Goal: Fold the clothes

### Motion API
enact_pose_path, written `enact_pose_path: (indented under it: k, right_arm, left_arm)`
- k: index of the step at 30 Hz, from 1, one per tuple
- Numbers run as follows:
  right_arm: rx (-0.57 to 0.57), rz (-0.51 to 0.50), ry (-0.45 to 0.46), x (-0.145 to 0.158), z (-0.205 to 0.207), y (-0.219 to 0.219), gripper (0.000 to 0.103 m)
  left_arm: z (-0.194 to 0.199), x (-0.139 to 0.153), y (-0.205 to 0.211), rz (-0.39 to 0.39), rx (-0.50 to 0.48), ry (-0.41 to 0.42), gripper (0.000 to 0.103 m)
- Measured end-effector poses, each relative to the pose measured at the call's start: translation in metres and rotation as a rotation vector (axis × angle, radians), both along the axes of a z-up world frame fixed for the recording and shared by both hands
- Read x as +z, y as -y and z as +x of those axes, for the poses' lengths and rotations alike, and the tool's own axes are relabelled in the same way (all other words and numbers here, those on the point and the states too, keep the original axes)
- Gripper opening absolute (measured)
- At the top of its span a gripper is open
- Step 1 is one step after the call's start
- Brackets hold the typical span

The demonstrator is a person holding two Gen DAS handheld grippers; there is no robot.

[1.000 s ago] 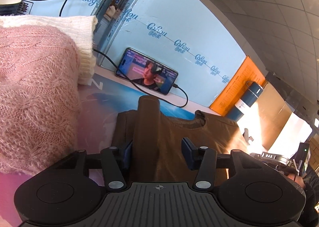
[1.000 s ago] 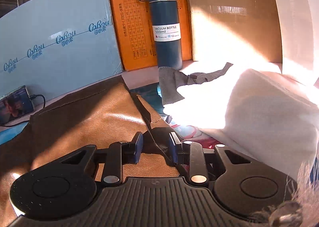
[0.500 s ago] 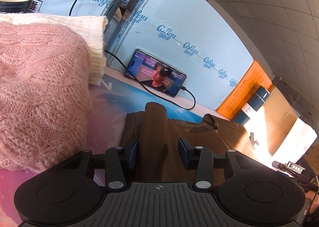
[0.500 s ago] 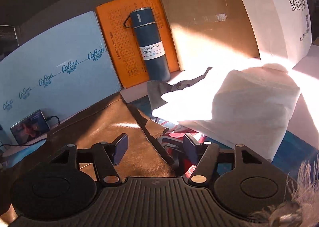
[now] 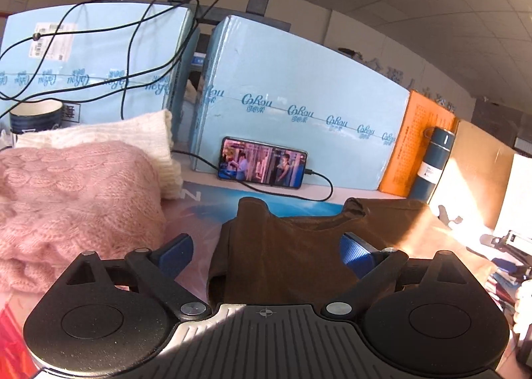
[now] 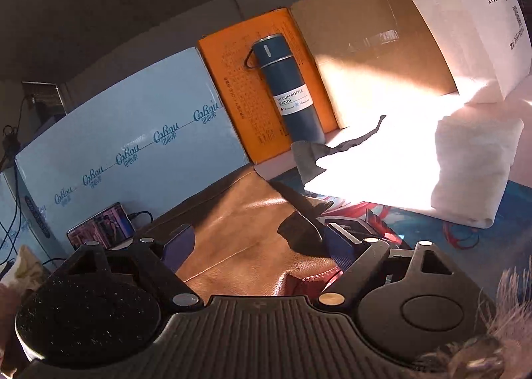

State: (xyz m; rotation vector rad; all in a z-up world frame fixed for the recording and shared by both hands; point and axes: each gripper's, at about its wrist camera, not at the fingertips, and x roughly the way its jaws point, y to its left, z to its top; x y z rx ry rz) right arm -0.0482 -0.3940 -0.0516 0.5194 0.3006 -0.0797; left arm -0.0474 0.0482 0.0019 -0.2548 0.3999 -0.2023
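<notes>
A brown leather-like garment lies folded on the table, its shoulder strap and neckline toward the back. In the left wrist view my left gripper hovers over its near left part, jaws opening wide, the blue pads clear of the cloth. The same garment fills the middle of the right wrist view, lit by sun. My right gripper stands over its right edge, jaws opening, pads off the fabric. Neither gripper holds anything.
A pink knit sweater on a cream knit lies left. Pale blue boxes, a phone with cable, an orange box, a blue vacuum bottle, cardboard and a white folded cloth ring the table.
Both grippers let go of the brown garment and spread their jaws wide. The left one rose and drew back, showing more of the boxes; the right one rolled and shifted sideways.
</notes>
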Motion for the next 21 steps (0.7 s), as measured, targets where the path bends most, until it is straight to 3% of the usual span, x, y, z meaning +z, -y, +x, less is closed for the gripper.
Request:
enact_pose_path:
  k: [3, 6, 8, 10, 13, 17, 21]
  right_arm:
    - [-0.015, 0.134, 0.036, -0.007, -0.006, 0.019, 0.084]
    - [-0.013, 0.229, 0.059, -0.013, -0.009, 0.031, 0.086]
    - [-0.019, 0.243, 0.062, -0.013, -0.009, 0.033, 0.086]
    - [-0.022, 0.248, 0.067, -0.013, -0.010, 0.033, 0.086]
    - [-0.020, 0.240, 0.075, -0.013, -0.012, 0.032, 0.086]
    - [-0.019, 0.242, 0.073, -0.013, -0.012, 0.033, 0.086]
    - [-0.016, 0.255, 0.074, -0.014, -0.012, 0.034, 0.086]
  left_arm:
    - [-0.015, 0.001, -0.015, -0.188, -0.014, -0.093, 0.100]
    - [-0.015, -0.011, -0.026, -0.406, -0.118, -0.262, 0.101]
    - [-0.012, -0.023, -0.027, -0.507, -0.157, -0.376, 0.101]
    - [-0.007, -0.030, -0.024, -0.531, -0.135, -0.430, 0.101]
    - [0.000, -0.033, -0.014, -0.524, -0.109, -0.417, 0.101]
    - [0.020, -0.035, 0.003, -0.517, -0.080, -0.368, 0.103]
    - [0.032, -0.037, 0.025, -0.466, -0.017, -0.266, 0.103]
